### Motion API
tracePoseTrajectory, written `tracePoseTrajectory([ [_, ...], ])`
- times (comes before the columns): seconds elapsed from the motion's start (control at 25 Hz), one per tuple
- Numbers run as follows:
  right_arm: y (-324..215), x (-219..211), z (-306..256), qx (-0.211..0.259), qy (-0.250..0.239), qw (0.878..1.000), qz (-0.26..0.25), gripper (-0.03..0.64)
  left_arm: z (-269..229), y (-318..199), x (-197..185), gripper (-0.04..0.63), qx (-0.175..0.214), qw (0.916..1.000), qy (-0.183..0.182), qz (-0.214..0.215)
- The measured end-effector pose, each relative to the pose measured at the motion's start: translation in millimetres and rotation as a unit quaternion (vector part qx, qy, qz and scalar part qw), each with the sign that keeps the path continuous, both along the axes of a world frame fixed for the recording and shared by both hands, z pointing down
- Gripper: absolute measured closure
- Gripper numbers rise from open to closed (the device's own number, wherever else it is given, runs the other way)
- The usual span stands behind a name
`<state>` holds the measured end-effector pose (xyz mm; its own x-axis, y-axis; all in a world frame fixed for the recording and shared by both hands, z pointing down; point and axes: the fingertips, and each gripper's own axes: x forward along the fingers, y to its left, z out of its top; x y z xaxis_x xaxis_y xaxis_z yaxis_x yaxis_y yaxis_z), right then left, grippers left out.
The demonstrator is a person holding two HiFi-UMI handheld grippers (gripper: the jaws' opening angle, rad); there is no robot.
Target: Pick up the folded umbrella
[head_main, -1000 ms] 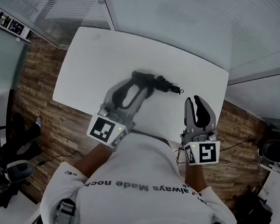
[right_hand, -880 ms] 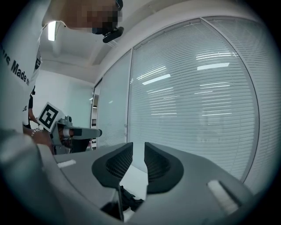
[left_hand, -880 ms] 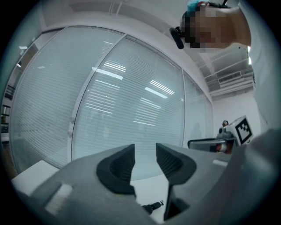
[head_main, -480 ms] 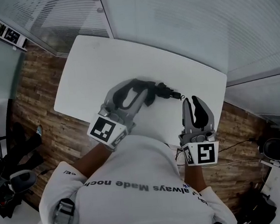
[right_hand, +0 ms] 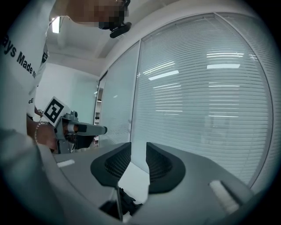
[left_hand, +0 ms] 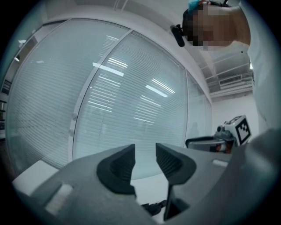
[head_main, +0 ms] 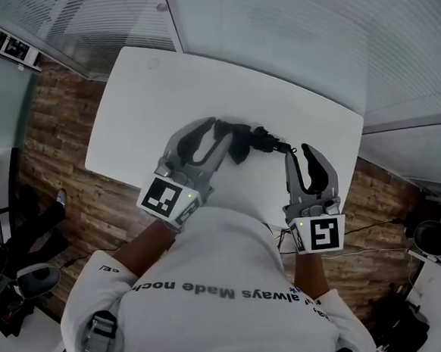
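The folded black umbrella (head_main: 248, 139) lies on the white table (head_main: 198, 82), its strap end pointing right. My left gripper (head_main: 218, 127) rests at the umbrella's left end. In the left gripper view its pads (left_hand: 145, 151) stand a narrow gap apart with only the window between them, and the umbrella (left_hand: 153, 205) shows below. My right gripper (head_main: 301, 151) sits just right of the strap end. Its jaws (right_hand: 138, 149) are opening with nothing between the pads, and the umbrella (right_hand: 128, 201) lies low beneath them.
A glass wall with blinds (head_main: 292, 29) runs behind the table. Wood floor (head_main: 59, 154) lies to the left, with a chair base (head_main: 21, 248) and cables. The table's near edge is against the person's body. Each gripper shows in the other's view (left_hand: 215, 141) (right_hand: 83, 128).
The right gripper has closed in on the umbrella's strap end and its jaws have parted slightly. The left gripper and the umbrella have shifted a little to the right.
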<state>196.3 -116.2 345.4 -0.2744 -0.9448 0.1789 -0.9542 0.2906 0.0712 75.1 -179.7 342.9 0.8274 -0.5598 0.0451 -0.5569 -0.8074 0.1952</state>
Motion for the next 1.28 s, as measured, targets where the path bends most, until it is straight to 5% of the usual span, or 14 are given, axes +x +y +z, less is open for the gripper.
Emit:
tracePoseTrajectory([
  [0.56, -33.2, -29.4, 70.0, -0.065, 0.077, 0.991, -0.084, 0.457, 31.0, -12.4, -20.2, 0.446, -0.024, 0.9995, -0.013, -0.019],
  [1.28, -53.4, -75.2, 188.6, -0.179, 0.258, 0.925, -0.214, 0.39, 43.0, -16.3, -48.5, 0.448, -0.032, 0.9984, -0.026, -0.038],
])
